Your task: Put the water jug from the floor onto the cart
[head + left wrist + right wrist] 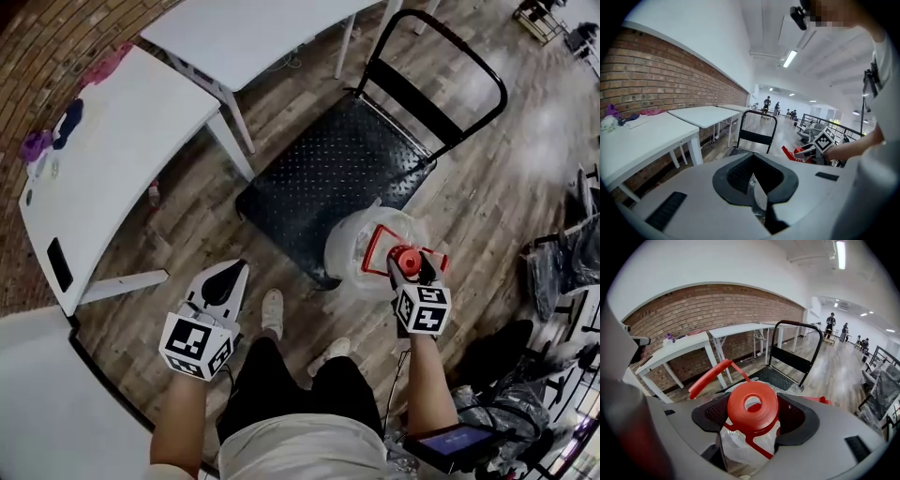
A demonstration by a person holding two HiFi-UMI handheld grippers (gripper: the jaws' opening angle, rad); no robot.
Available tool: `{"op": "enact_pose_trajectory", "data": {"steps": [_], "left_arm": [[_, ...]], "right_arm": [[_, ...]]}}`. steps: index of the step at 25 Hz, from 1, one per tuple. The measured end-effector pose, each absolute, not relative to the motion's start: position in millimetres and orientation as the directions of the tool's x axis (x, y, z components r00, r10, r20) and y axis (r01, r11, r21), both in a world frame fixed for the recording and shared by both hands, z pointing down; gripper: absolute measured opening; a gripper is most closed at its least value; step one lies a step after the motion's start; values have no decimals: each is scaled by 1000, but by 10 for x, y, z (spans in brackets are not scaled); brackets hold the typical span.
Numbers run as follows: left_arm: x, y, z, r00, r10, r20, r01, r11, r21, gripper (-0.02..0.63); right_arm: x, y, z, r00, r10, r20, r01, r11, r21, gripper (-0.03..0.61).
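The water jug (364,251) is clear plastic with a red cap (752,408) and a red carry handle (710,376). It stands at the near right corner of the cart, overlapping the platform's edge; its base is hidden. My right gripper (411,270) is shut on its neck, just under the cap. The cart (328,178) is a black dimpled platform with a black tube handle (448,70) at its far end. My left gripper (221,284) is held over the floor, left of the jug, shut and empty.
Two white tables (112,150) (253,28) stand left and beyond the cart, along a brick wall. The person's shoes (272,311) are on the wooden floor between the grippers. Dark chairs and gear (562,272) crowd the right side.
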State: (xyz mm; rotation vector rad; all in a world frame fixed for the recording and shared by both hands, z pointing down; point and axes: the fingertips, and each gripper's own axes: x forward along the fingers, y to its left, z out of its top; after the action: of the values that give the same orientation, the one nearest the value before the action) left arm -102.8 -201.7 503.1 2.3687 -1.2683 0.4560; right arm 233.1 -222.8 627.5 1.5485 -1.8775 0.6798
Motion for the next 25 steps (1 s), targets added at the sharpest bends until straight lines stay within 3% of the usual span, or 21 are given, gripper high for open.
{"op": "enact_pose_trajectory", "data": {"steps": [9,25], "left_arm": [[-1697,-1956,5203,440,-748,497,-897,-386,214,-2],[-1863,-1935,5326,446,-737,508,-895,-374,243,-1]], "right_arm": [[1571,-2656,6723,-217,-615,758,-957,286,-42,311],[1149,-2552,7172,-218,-528,821,-924,382,1,311]]}}
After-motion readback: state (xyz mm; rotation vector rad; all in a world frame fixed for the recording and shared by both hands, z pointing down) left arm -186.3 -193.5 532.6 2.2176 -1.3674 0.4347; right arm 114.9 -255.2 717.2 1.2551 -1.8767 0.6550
